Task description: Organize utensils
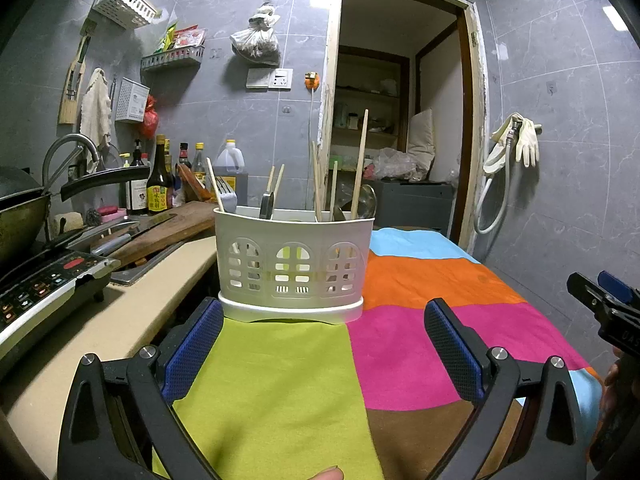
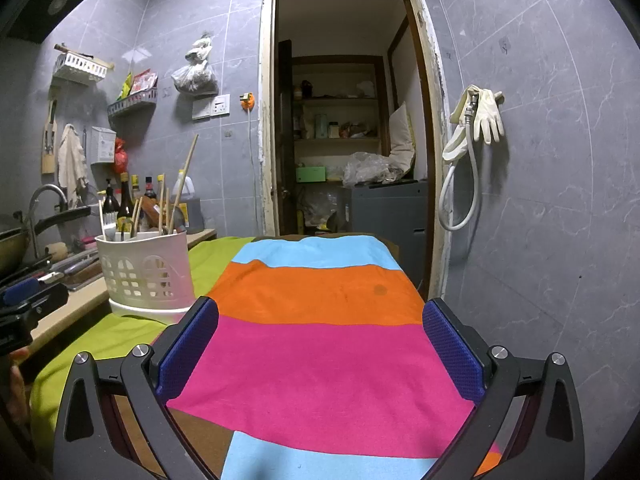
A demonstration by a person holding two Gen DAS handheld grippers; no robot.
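A white plastic utensil caddy stands on the green patch of a multicoloured cloth. Wooden chopsticks, a dark spatula and a metal ladle stick upright out of it. My left gripper is open just in front of the caddy, with nothing between its blue pads. In the right wrist view the caddy sits at the left, and my right gripper hangs open and empty over the pink stripe. The right gripper also shows at the edge of the left wrist view.
Left of the cloth runs a beige counter with an induction cooker, a wok, a cutting board with a knife, a sink tap and sauce bottles. An open doorway lies behind; gloves and a hose hang at the right.
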